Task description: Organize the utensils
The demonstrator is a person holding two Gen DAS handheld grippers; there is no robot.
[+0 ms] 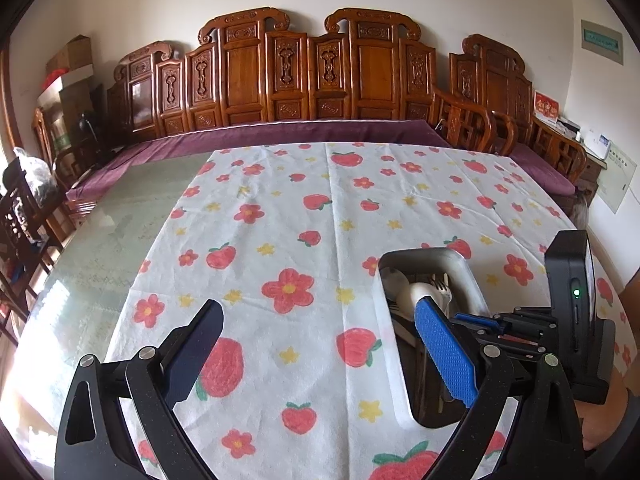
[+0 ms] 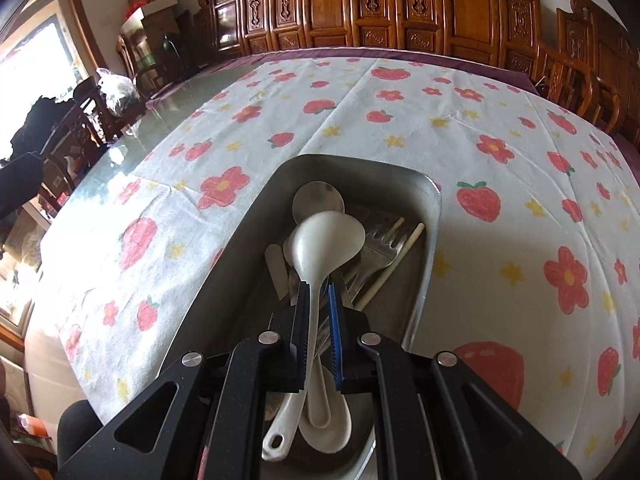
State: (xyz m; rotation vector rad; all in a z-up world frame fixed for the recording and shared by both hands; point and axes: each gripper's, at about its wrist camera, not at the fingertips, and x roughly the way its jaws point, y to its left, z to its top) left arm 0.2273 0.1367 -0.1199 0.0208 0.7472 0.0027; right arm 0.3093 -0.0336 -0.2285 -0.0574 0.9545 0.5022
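A metal tray lies on the flowered tablecloth and holds several utensils. My right gripper is shut on the handle of a white ladle-shaped spoon, whose bowl points away over the tray. Beneath it lie a metal spoon, a fork, pale chopsticks and another white spoon. In the left wrist view my left gripper stands open over bare cloth, just left of the tray. Nothing is between its fingers.
A carved wooden bench with a purple cushion runs along the table's far side. Bare glass tabletop shows left of the cloth, with chairs and boxes beyond. A hand holds the right gripper's body.
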